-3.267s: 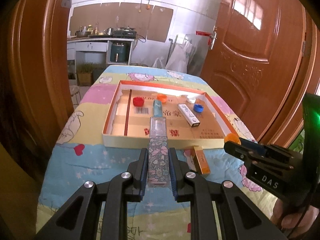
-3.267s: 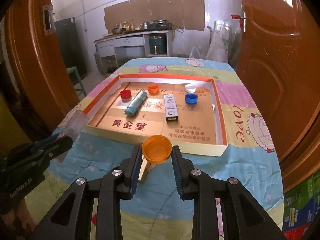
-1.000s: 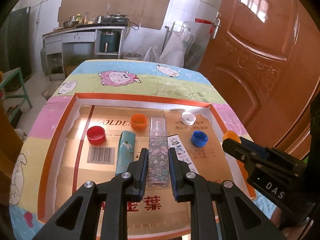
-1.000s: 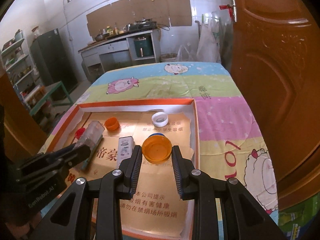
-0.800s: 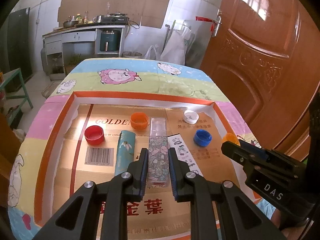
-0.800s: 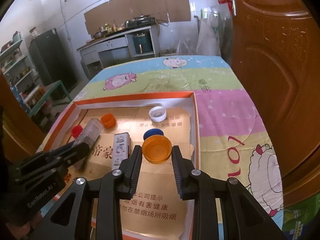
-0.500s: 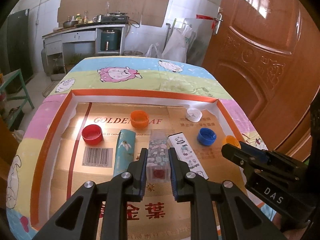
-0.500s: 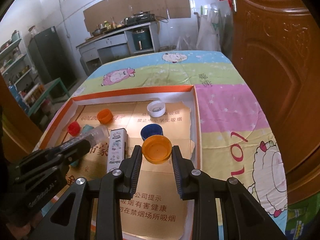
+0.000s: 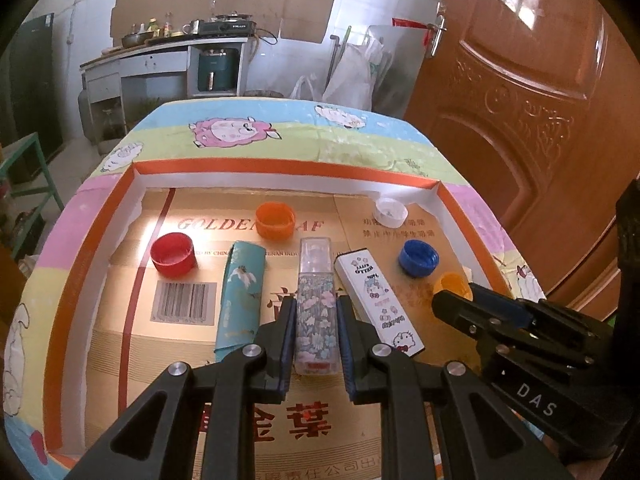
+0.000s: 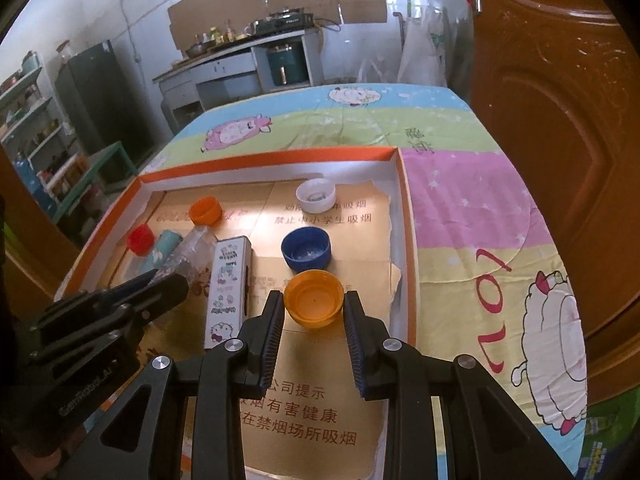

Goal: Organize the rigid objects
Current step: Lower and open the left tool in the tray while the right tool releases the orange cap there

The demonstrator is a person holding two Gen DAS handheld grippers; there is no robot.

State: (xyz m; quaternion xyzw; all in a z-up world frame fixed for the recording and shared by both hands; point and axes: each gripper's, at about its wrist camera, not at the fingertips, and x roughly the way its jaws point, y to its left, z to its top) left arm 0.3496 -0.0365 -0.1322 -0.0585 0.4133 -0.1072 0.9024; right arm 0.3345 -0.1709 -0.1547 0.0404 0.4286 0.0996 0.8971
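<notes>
My left gripper is shut on a floral spray bottle with a clear cap, low over the cardboard tray, between a teal tube and a white Hello Kitty box. My right gripper is shut on an orange cap, held open side up over the tray's right part, just in front of a blue cap. The orange cap also shows in the left wrist view.
In the tray lie a red cap, an orange cap, a white cap and the blue cap. The tray sits on a cartoon-print tablecloth. A wooden door stands at the right.
Both grippers have moved forward from the table's near edge to over the tray and lowered, each still holding its object. The floral bottle now sits between the teal tube and the white box.
</notes>
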